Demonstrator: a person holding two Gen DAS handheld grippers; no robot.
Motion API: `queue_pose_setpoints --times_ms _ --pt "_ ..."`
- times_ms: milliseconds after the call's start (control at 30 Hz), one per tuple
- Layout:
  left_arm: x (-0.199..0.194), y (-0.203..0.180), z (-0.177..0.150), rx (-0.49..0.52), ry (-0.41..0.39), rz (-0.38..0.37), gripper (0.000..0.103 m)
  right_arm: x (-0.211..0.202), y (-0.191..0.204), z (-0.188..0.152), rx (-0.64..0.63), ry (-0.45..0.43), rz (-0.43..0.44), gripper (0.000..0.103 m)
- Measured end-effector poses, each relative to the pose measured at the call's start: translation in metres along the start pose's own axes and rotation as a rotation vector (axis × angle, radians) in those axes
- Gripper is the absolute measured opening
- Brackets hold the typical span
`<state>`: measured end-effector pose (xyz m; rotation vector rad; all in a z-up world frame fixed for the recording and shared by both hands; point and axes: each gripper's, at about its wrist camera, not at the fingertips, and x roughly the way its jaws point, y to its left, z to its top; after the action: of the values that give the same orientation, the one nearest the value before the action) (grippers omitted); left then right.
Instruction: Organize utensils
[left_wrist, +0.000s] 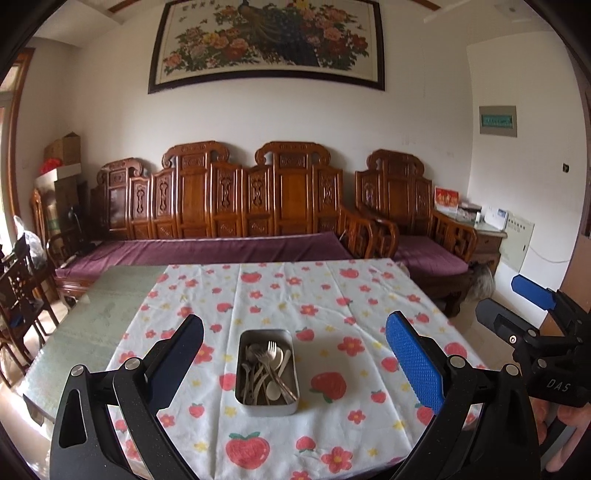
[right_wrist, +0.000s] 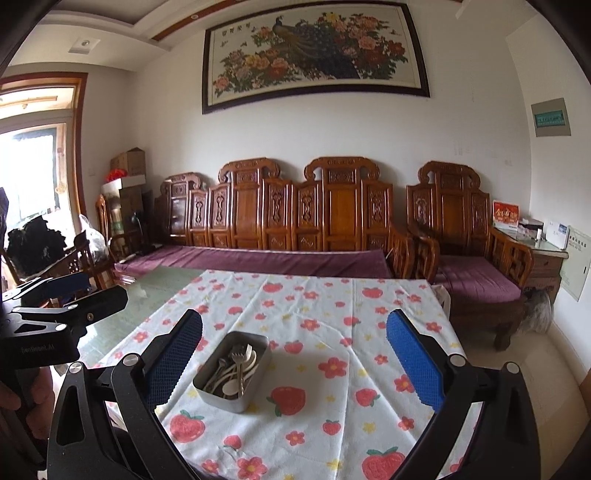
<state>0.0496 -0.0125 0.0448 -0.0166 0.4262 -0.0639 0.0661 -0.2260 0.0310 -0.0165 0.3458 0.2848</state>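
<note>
A rectangular metal tin (left_wrist: 266, 404) stands on the strawberry-print tablecloth (left_wrist: 332, 295) and holds several forks and spoons (left_wrist: 269, 365), metal and pale plastic, lying in a jumble. My left gripper (left_wrist: 294, 328) hovers above the near side of the tin, open, nothing between its blue pads. In the right wrist view the same tin (right_wrist: 221, 397) lies low and left of centre with the utensils (right_wrist: 236, 365) inside. My right gripper (right_wrist: 294, 325) is open and empty, above and to the right of the tin. Each gripper shows at the edge of the other's view.
The cloth covers the right part of a green glass-topped table (left_wrist: 96, 317). A carved wooden sofa (left_wrist: 229, 206) with purple cushions runs behind the table, an armchair (left_wrist: 410, 206) to its right. Dark wooden chairs (left_wrist: 18, 295) stand at the left. A person's hand (right_wrist: 14, 398) holds the left gripper.
</note>
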Motion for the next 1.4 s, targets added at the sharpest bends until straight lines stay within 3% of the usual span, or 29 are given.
queue_pose_setpoints --times_ms 367,1400 --pt "-0.024 0.003 0.006 0.002 -0.041 0.005 0.095 -0.02 0.004 0.011 0.0 -0.048 -0.007 0.101" --pt "-0.016 0.007 -0.001 -0.019 -0.03 0.012 0.095 -0.012 0.009 0.001 0.006 -0.034 0.0 0.101"
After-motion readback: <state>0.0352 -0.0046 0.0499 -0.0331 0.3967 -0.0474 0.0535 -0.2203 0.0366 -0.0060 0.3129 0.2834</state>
